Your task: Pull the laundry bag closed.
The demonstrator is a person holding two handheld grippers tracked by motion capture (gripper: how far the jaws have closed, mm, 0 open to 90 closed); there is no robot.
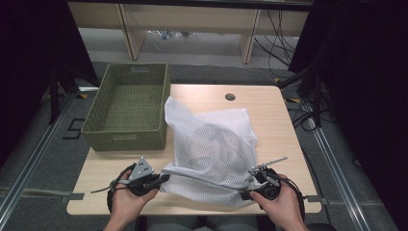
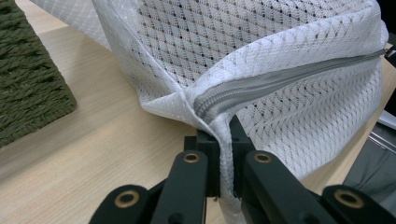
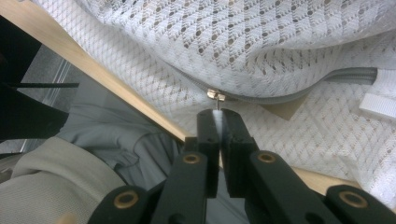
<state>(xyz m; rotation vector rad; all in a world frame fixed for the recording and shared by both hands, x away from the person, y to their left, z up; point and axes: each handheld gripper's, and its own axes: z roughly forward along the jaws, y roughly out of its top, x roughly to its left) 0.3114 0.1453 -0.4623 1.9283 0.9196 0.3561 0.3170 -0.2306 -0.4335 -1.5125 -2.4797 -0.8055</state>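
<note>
**Mesh laundry bag: soft, light, grab it at the zipper hardware only**

Wooden table, woven basket at its far left corner, empty as far as I can see. White mesh laundry bag sits mid-table, slumped, with something darker bundled inside, can't tell what.

Handling, my read:
- Bag is floppy netting with no stiffness, so it sags and folds wherever it isn't held. Looks light, contents included.
- Mesh stretches and slides between pads; a pinch on bare netting probably creeps. The seams and the grey zipper tape are the firmest bits, so take hold there.
- Open weave can snag on jaw corners. Pull along the zipper line, not across it.

Grips now:
- Left gripper: jaws clamped on the bag's corner seam right at the zipper's end. Fabric bunches up from between the pads, and the zipper runs off up and to the right of the jaws. Good anchor.
- Right gripper: jaws pressed together on the thin metal zipper pull, slider just past the tips. The tab is tiny and smooth, so likely the slip risk.

Zipper lies taut between the two grippers along the near table edge; keeping that tension should let the slider run clean.
</note>
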